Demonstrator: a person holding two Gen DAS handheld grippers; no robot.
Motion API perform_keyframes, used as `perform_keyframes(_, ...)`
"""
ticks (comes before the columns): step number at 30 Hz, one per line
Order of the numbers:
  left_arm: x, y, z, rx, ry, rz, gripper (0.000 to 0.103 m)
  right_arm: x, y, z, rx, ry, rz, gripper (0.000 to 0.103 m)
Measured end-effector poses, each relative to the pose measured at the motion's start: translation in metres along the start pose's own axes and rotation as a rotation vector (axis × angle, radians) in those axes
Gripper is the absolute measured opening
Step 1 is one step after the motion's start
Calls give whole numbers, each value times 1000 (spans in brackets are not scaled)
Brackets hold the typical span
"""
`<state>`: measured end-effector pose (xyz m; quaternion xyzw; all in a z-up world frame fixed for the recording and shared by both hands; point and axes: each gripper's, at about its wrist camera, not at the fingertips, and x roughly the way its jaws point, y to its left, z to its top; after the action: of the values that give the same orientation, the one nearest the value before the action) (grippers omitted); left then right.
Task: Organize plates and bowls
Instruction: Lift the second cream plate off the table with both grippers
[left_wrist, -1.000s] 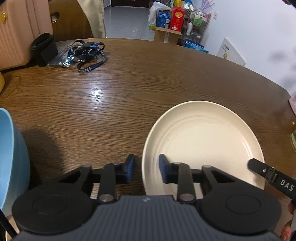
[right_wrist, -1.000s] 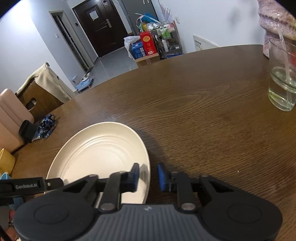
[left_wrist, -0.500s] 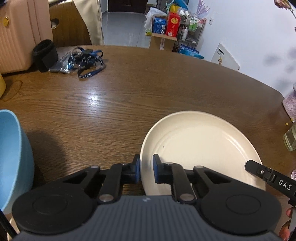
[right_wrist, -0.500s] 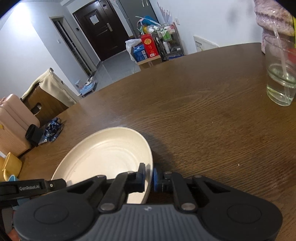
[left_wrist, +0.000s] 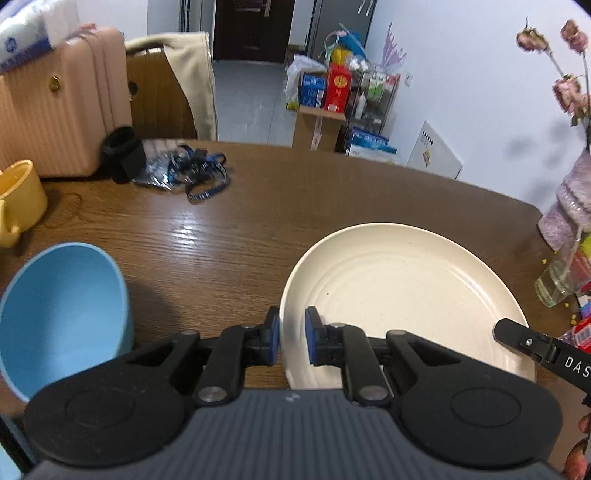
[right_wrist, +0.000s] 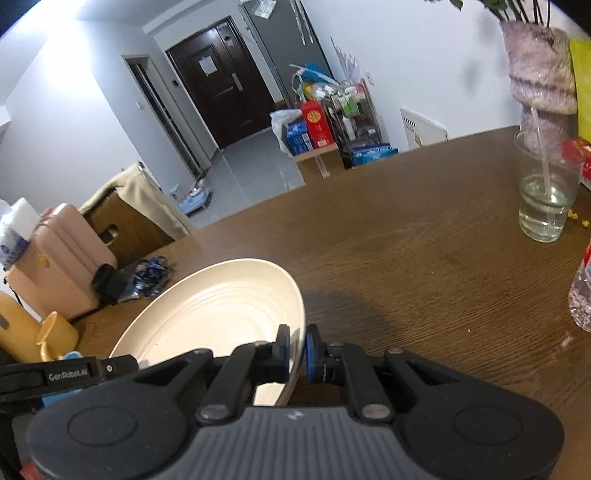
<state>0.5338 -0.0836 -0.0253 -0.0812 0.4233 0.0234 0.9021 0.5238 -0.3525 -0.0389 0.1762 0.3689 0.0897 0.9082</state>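
A cream plate (left_wrist: 402, 291) hangs above the brown wooden table (left_wrist: 258, 206), held from both sides. My left gripper (left_wrist: 291, 341) is shut on the plate's left rim, one blue pad on each face. In the right wrist view the same cream plate (right_wrist: 218, 317) tilts up, and my right gripper (right_wrist: 297, 350) is shut on its right rim. A light blue bowl (left_wrist: 59, 314) stands on the table to the left of the left gripper. The tip of the right gripper's body (left_wrist: 535, 345) shows at the plate's far right edge.
A yellow mug (left_wrist: 18, 201), a black cup (left_wrist: 122, 153) and a blue lanyard (left_wrist: 199, 170) lie at the table's far left. A glass of water (right_wrist: 546, 192), a pink vase (right_wrist: 539, 74) and a plastic bottle (right_wrist: 581, 291) stand at the right. A pink suitcase (left_wrist: 55, 110) is behind.
Both grippers closed on the plate's opposite rims, then rose with it. The plate has lifted off the table and the view now takes in more of the room.
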Motion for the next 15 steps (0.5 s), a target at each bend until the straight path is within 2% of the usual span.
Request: perform_keyframes(15,-113,34,-27,-20,-120,-28,15,-101,55,-26,-50,-115,41,8)
